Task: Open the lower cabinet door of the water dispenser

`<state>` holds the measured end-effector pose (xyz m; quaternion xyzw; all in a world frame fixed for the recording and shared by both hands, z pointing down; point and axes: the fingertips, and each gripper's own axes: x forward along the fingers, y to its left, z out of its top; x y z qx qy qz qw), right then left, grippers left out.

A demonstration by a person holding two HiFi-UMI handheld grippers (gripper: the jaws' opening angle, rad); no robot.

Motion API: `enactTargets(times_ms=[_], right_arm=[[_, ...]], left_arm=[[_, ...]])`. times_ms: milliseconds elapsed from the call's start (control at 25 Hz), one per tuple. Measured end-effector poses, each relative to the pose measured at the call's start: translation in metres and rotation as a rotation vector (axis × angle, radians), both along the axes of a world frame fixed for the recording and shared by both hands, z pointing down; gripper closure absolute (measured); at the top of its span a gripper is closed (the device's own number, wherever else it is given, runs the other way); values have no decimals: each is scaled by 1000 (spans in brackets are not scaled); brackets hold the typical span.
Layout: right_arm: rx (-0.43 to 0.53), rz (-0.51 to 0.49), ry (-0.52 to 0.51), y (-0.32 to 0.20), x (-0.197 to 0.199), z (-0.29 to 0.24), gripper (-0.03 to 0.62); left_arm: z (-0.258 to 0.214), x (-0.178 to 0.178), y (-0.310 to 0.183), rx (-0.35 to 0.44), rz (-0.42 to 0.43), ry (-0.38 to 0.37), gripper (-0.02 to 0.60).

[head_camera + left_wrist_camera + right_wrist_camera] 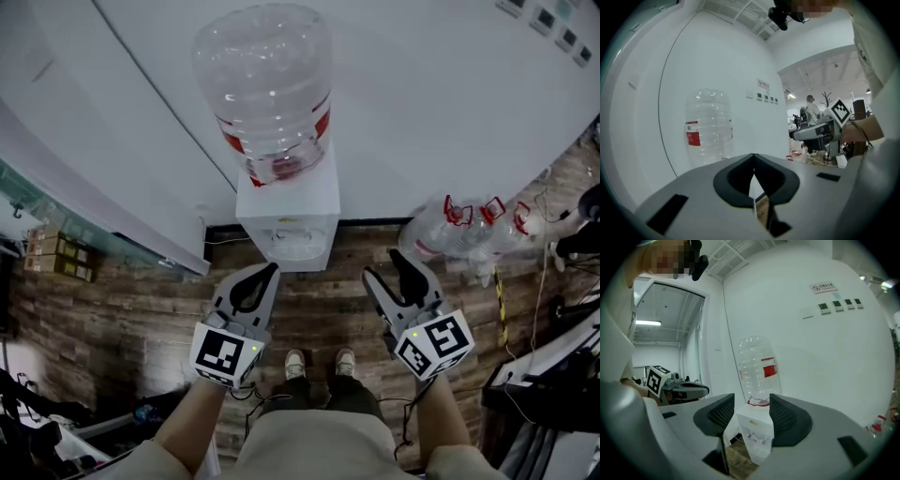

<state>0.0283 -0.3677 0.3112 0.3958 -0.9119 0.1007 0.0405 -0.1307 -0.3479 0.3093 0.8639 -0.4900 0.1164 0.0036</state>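
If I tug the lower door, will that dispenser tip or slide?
Probably light: the bottle on the water dispenser looks empty. Tall and narrow on the plank floor, it may rock or slide, so pull gently.

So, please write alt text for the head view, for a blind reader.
Seen from above, a white water dispenser with a clear bottle on top stands against a white wall. In front of it, a person holds the left hand-held gripper, jaws together, and the right hand-held gripper, jaws apart and empty.
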Motion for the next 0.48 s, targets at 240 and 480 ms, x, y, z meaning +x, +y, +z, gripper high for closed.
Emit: enactTargets(times_ms=[240,480], right_arm=[[-9,-37,18,-43,3,55,307],[-60,-59,-5,-79,0,130,277]], left_arm=[[31,14,-33,-11,-30,23,577],[81,25,-59,-15,-51,42,577]])
